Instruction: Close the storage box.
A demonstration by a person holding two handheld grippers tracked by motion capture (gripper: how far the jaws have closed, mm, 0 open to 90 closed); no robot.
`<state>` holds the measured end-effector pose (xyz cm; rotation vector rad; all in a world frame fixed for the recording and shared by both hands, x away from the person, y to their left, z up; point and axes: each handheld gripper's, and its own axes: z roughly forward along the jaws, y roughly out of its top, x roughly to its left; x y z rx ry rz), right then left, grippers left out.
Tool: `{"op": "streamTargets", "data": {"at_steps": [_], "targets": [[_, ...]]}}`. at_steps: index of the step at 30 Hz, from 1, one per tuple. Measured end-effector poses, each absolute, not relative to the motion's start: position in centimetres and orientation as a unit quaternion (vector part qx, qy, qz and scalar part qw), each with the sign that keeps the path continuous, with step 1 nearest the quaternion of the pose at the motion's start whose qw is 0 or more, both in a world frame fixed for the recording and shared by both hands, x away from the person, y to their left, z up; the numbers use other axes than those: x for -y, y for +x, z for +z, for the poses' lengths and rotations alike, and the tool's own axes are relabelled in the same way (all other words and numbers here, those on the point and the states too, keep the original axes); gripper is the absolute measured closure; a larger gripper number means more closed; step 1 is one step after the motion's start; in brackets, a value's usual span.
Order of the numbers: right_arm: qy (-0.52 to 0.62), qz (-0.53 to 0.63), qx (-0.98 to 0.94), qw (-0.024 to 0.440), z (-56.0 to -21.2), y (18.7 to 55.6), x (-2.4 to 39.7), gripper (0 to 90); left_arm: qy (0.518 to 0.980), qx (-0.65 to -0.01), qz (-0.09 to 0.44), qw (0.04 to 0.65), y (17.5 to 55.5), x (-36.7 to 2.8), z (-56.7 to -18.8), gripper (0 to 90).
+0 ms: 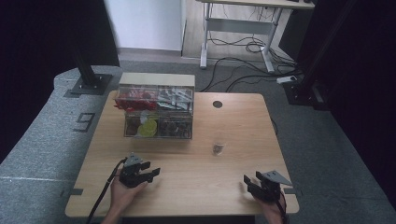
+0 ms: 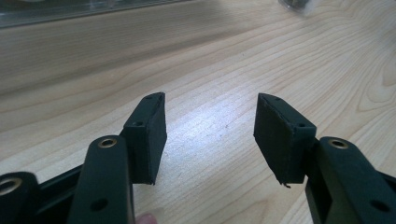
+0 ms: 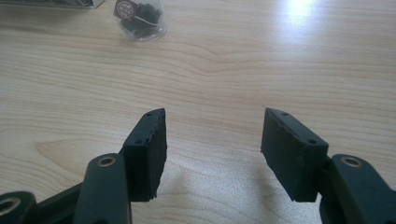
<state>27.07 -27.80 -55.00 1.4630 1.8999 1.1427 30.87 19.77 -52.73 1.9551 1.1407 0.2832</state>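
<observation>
Here the left gripper (image 1: 153, 173) at lower left and the right gripper (image 1: 249, 183) at lower right both rest spread, pinching nothing. The small clear cup (image 1: 218, 146) stands mid-frame between them, its dark contents unclear; the clear organiser box (image 1: 156, 106) sits upper left.

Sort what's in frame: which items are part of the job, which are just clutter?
Part of the job:
- left hand-held gripper, jaws open, empty
- right hand-held gripper, jaws open, empty
- small clear cup with dark contents, nearest the grippers
- clear compartment box, probably

Lying about:
- cables on the floor
- desk frame behind
- table grommet hole
</observation>
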Motion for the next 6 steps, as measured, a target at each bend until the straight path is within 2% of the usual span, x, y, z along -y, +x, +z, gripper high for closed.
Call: {"op": "streamTargets", "data": {"at_steps": [6], "targets": [[0.535,0.419,-0.692,0.241,-54.79,27.07,27.82,40.9,0.786,-0.456,0.121,0.4,30.94,-19.78,-53.07,41.6]]}}
